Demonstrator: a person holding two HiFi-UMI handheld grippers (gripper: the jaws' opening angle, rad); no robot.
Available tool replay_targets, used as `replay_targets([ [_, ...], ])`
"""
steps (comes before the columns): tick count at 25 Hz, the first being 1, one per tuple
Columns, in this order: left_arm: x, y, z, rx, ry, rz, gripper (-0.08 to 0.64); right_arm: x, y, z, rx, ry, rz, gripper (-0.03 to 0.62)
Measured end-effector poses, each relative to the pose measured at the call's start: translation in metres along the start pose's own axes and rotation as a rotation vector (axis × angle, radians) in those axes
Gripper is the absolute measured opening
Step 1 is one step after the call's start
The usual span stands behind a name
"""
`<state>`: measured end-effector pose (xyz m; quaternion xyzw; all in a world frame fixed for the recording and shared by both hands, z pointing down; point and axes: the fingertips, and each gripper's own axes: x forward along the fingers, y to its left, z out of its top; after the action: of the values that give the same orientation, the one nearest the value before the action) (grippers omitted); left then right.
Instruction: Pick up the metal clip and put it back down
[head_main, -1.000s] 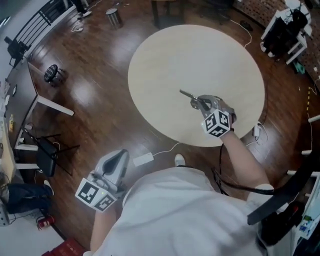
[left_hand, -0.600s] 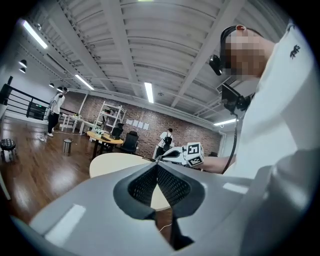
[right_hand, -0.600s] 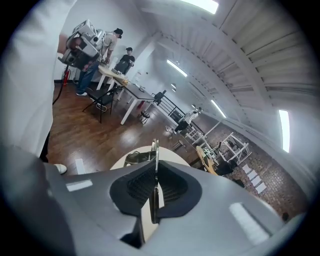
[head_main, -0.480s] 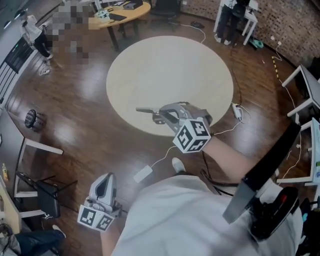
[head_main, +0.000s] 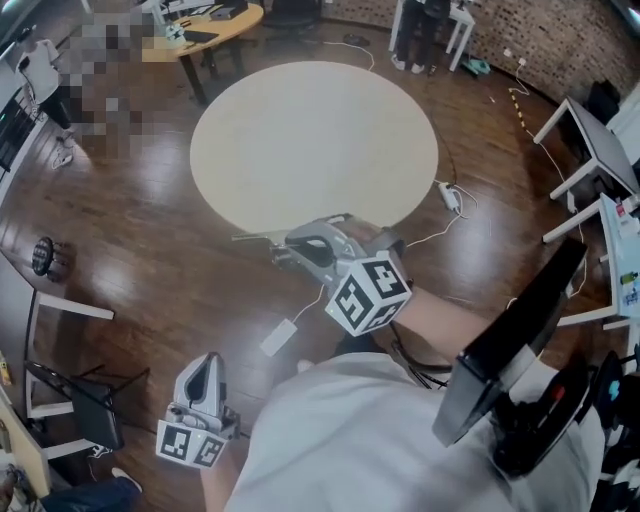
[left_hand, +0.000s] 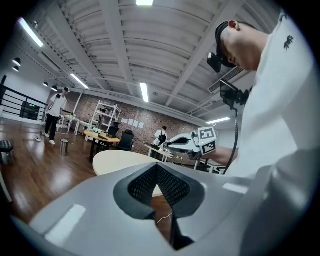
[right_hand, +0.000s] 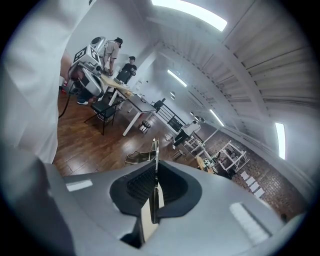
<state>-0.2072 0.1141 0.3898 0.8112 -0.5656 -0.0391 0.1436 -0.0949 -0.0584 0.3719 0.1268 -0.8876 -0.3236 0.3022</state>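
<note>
A thin metal clip sticks out leftward from my right gripper, which is shut on it. The gripper holds it in the air, near the front edge of the round beige table and over the wooden floor. In the right gripper view the clip shows as a narrow upright metal strip pinched between the dark pads. My left gripper hangs low at the left beside my body, shut and with nothing in it. From the left gripper view the right gripper appears beyond the table.
A white power strip with its cable lies on the floor below the right gripper. White desks stand at the right, and another wooden table at the back left. A small stool stands at the far left.
The right gripper has lifted the clip off the table and drawn it toward my body, past the table's near edge. The left gripper stays low at the left.
</note>
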Motion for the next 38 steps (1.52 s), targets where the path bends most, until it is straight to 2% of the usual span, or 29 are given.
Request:
replay_targets([
  [7, -0.005, 0.005, -0.001, -0.024, 0.001, -0.009, 0.002, -0.005, 0.005, 0.016, -0.005, -0.008, 0.000, 0.005],
  [11, -0.001, 0.003, -0.002, -0.025, -0.002, -0.003, 0.002, -0.002, 0.001, 0.007, -0.019, -0.010, 0.000, 0.005],
  [14, 0.008, -0.001, -0.005, -0.024, 0.005, 0.010, 0.002, 0.000, -0.007, -0.013, -0.013, -0.001, 0.004, 0.005],
  [21, 0.048, -0.001, -0.005, -0.027, 0.018, 0.034, 0.002, 0.028, -0.034, -0.107, 0.018, 0.085, 0.008, 0.005],
  [30, 0.107, -0.006, 0.017, -0.039, 0.003, 0.099, 0.002, 0.106, -0.076, -0.263, 0.000, 0.207, 0.029, 0.005],
  [35, 0.135, -0.017, 0.020, -0.048, 0.029, 0.149, 0.002, 0.159, -0.073, -0.342, -0.020, 0.272, 0.078, 0.005],
  [38, 0.144, -0.023, 0.021, -0.069, 0.046, 0.191, 0.002, 0.181, -0.060, -0.366, -0.015, 0.288, 0.110, 0.005],
])
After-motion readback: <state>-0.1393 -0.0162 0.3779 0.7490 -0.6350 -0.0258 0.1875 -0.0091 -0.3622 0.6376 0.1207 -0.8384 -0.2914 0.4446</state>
